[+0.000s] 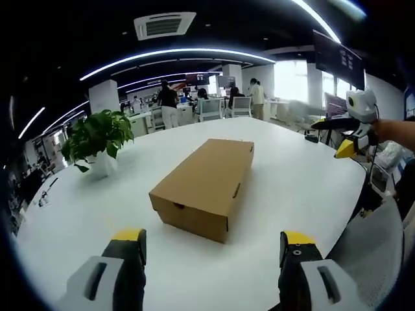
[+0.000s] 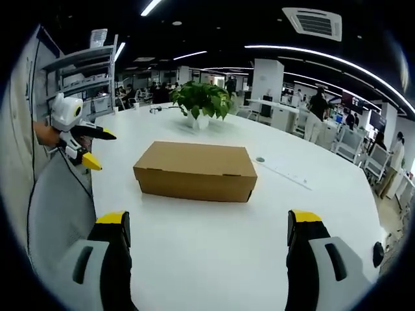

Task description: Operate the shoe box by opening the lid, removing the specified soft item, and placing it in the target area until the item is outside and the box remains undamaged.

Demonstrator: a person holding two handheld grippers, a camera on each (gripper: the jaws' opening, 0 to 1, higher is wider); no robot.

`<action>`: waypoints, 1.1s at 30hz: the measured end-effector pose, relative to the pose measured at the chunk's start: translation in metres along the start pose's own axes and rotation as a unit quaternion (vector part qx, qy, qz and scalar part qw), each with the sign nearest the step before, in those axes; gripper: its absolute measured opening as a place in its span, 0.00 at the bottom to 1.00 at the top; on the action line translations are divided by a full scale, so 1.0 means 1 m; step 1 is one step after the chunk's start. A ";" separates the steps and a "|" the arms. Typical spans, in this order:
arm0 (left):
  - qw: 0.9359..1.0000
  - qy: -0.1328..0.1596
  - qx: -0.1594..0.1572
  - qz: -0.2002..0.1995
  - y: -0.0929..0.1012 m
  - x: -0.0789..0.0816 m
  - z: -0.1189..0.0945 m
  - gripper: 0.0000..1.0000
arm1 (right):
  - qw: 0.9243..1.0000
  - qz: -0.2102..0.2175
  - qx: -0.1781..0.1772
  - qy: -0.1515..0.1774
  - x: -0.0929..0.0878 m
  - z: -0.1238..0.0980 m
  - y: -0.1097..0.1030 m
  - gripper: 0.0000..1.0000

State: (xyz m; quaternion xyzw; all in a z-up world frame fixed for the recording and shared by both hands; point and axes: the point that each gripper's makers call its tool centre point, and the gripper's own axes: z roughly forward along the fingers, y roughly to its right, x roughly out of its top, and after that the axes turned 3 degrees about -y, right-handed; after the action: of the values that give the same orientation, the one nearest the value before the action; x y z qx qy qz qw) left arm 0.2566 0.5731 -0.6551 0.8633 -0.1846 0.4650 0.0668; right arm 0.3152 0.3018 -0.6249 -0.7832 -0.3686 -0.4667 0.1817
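Observation:
A brown cardboard shoe box (image 1: 204, 188) lies on the white table (image 1: 292, 188) with its lid closed. In the left gripper view my left gripper (image 1: 214, 238) is open and empty, just short of the box's near corner. My right gripper (image 1: 337, 136) comes in from the right there, held above the table edge with its jaws apart. In the right gripper view the box (image 2: 194, 170) lies broadside ahead, and my right gripper (image 2: 209, 218) is open in front of it. My left gripper (image 2: 99, 149) shows at the left, open, off the table's (image 2: 194, 253) edge.
A potted green plant (image 1: 97, 136) (image 2: 202, 98) stands on the table beyond the box. A small round cap (image 2: 259, 159) and a thin strip (image 2: 285, 173) lie to the box's right. A grey chair back (image 2: 52, 201) is by the table edge. People and desks fill the office behind.

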 end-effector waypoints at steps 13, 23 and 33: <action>1.000 0.004 0.009 0.010 0.013 0.008 0.027 0.85 | 1.000 -0.013 0.020 0.010 0.006 0.026 0.023 0.90; 1.000 0.002 0.021 0.004 0.015 0.005 0.045 0.77 | 0.998 -0.032 0.049 0.013 0.004 0.054 0.040 0.86; 0.999 -0.001 0.044 -0.021 0.009 0.002 0.065 0.69 | 0.996 -0.040 0.077 0.010 0.001 0.092 0.055 0.77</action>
State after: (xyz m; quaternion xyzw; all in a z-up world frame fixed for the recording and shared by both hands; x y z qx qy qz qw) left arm 0.3049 0.5453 -0.6899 0.8697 -0.1456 0.4700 0.0384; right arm 0.4116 0.3232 -0.6669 -0.7469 -0.4328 -0.4516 0.2255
